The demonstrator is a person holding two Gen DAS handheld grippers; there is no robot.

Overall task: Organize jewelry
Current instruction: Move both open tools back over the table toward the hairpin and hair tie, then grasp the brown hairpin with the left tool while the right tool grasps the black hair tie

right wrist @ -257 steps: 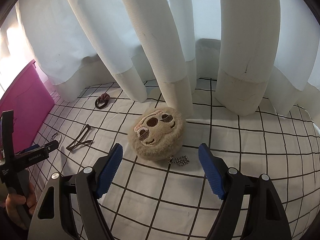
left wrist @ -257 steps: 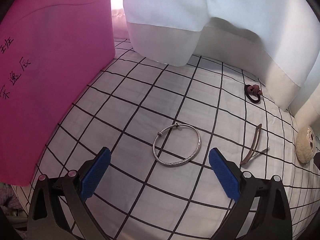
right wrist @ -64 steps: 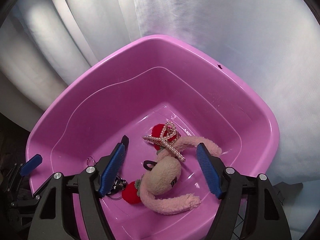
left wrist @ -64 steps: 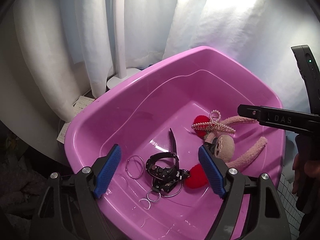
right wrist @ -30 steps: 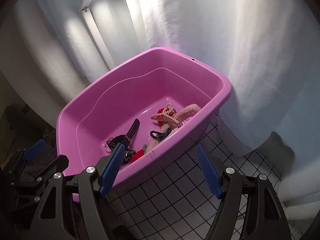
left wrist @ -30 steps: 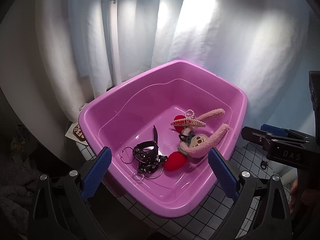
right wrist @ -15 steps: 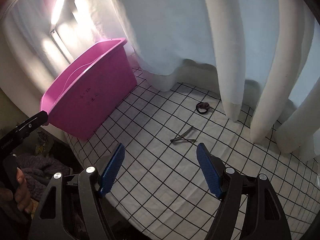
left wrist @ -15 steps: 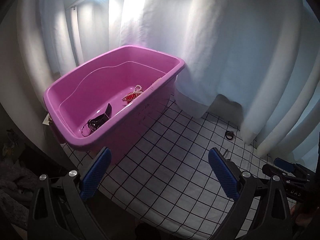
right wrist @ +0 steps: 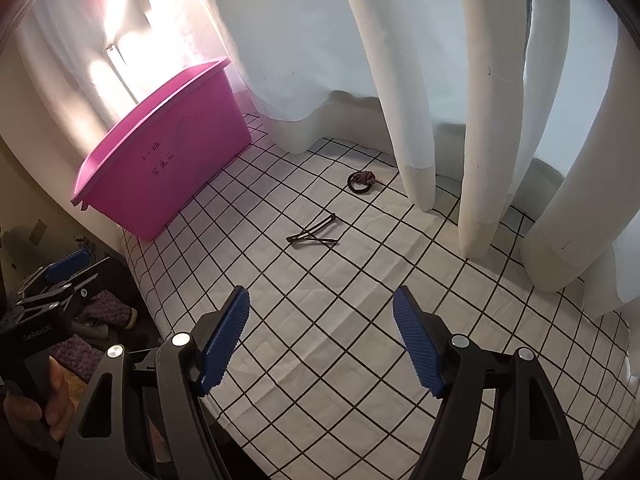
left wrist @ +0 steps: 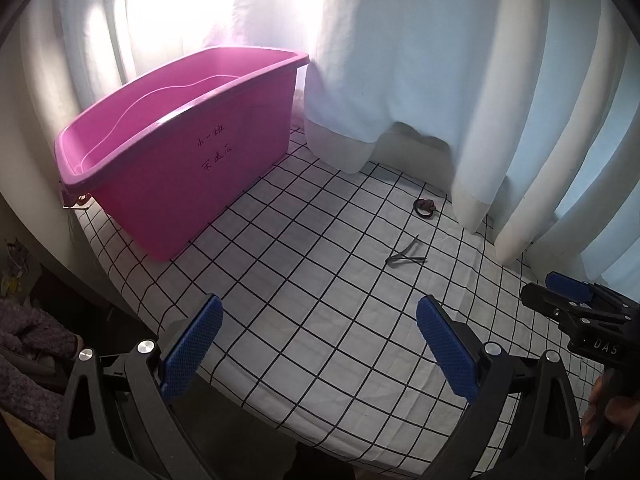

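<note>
1. On the table (left wrist: 320, 320) with the grid-checked cloth, two pieces are left in view: a dark hair clip (right wrist: 313, 233) lying open near the middle, and a dark hair tie (right wrist: 361, 181) farther back, just beside the white curtain (right wrist: 412, 80).
2. A second ago I had both grippers over the pink tub (left wrist: 180, 160), looking in at the pieces already dropped there; now both views have swung out over the cloth, with the tub well apart at the left.
3. My left gripper (left wrist: 318, 346) has its jaws wide apart and holds nothing.
4. My right gripper (right wrist: 320, 344) is the same: jaws spread, nothing between the pads.
5. I read this as the drop-off done and the next fetch starting. The hair clip lies ahead of the right jaws and looks the likelier pick.
</note>
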